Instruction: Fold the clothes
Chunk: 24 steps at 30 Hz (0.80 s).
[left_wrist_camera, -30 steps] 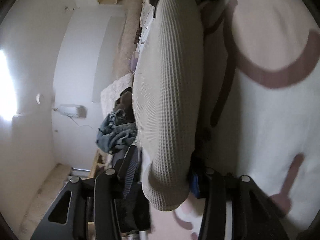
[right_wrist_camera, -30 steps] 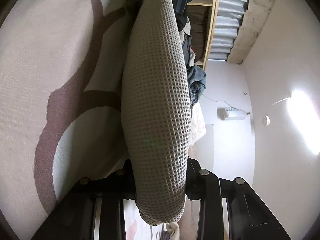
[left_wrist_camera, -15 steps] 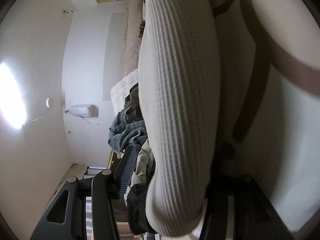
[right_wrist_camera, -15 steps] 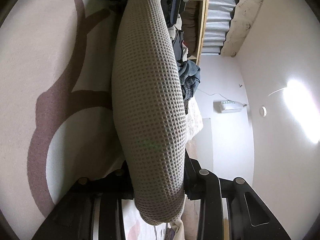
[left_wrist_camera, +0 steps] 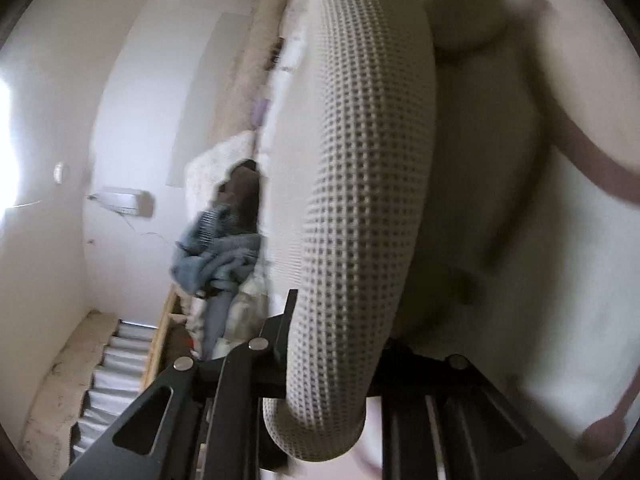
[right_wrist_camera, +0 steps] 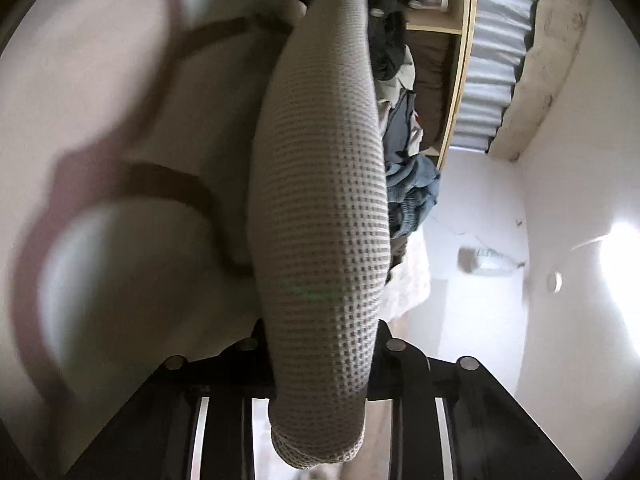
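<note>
Left gripper (left_wrist_camera: 334, 354) jaws narrow and closing on 1 end of the grey-beige waffle-knit garment (left_wrist_camera: 360, 200), bunched into a thick roll between them; right gripper (right_wrist_camera: 320, 364) jaws also narrow and closing, with the other end of the same roll (right_wrist_camera: 320, 208) between them. The garment stretches taut between the 2 grippers, above the cream blanket with mauve curved bands (right_wrist_camera: 100, 140). A heap of blue and dark clothes (left_wrist_camera: 216, 248) lies beside a wooden shelf unit (right_wrist_camera: 460, 80), white wall (left_wrist_camera: 52, 260) beyond
</note>
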Each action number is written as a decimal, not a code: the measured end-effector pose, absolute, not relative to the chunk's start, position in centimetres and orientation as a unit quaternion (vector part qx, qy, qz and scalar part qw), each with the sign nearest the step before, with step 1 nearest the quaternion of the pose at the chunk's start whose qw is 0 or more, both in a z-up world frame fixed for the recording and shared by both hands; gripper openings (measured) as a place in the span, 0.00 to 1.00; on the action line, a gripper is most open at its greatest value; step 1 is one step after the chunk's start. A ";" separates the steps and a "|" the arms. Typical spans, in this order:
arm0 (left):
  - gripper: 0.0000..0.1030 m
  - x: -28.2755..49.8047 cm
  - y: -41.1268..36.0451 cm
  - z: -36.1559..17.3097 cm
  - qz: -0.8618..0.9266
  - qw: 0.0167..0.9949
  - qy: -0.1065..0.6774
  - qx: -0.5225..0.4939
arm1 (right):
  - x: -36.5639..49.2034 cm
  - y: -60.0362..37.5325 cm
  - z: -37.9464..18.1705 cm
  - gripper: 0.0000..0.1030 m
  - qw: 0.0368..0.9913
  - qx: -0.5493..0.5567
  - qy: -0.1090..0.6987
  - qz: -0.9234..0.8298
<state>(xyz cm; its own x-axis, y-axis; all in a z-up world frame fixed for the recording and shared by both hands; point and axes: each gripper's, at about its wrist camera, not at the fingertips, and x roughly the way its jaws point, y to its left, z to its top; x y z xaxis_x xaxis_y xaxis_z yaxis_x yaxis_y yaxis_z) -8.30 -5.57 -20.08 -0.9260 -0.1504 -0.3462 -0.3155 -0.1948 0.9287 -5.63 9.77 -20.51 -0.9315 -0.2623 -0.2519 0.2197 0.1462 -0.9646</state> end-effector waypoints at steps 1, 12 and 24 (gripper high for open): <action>0.17 -9.2 -5.5 -18.7 0.754 0.047 0.633 -0.172 | -6.3 9.8 -19.5 0.23 0.181 -0.020 0.738 -0.650; 0.17 -21.7 3.4 1.2 0.867 0.044 0.487 -0.093 | -16.7 18.6 -3.2 0.21 0.011 -0.020 0.764 -0.645; 0.17 -31.3 26.5 7.8 0.902 0.166 0.390 -0.080 | -23.1 40.2 3.7 0.21 -0.149 0.080 0.788 -0.592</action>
